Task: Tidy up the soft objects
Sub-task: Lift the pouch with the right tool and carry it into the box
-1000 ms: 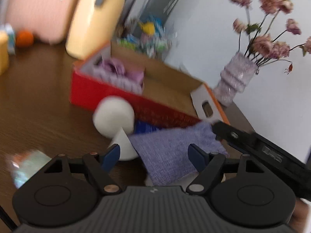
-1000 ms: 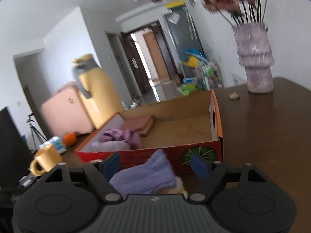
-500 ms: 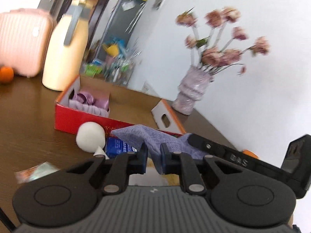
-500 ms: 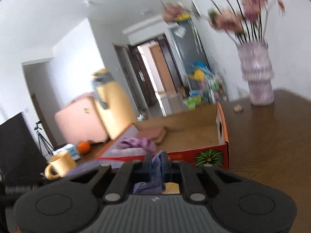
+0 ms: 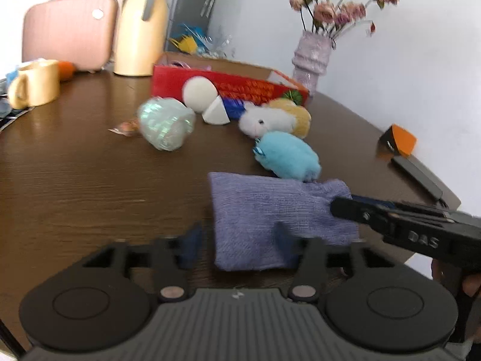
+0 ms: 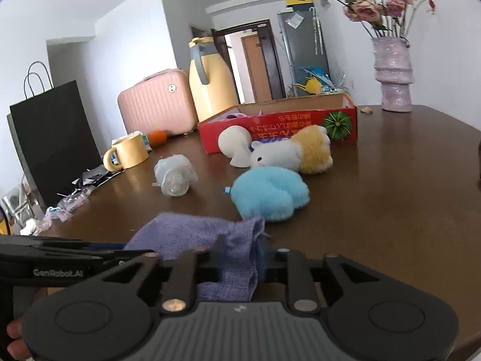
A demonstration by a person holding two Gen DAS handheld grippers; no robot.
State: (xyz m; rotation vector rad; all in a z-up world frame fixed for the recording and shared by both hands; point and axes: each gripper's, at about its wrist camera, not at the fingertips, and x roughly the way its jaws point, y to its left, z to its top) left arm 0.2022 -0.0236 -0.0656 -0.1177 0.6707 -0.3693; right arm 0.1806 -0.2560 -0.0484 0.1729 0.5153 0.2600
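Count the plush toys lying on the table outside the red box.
2. A white and yellow plush lies beside the red box; a blue plush lies just in front of it. Others may be hidden inside the box.

White walls (image 6: 129,30), dark doorway (image 6: 255,63), brown wooden table (image 6: 390,210), daylight.

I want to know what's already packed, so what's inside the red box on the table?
Little shows inside the red box: a bit of purple fabric near its left end, plus bare cardboard wall. The front wall hides the floor and anything lying lower.
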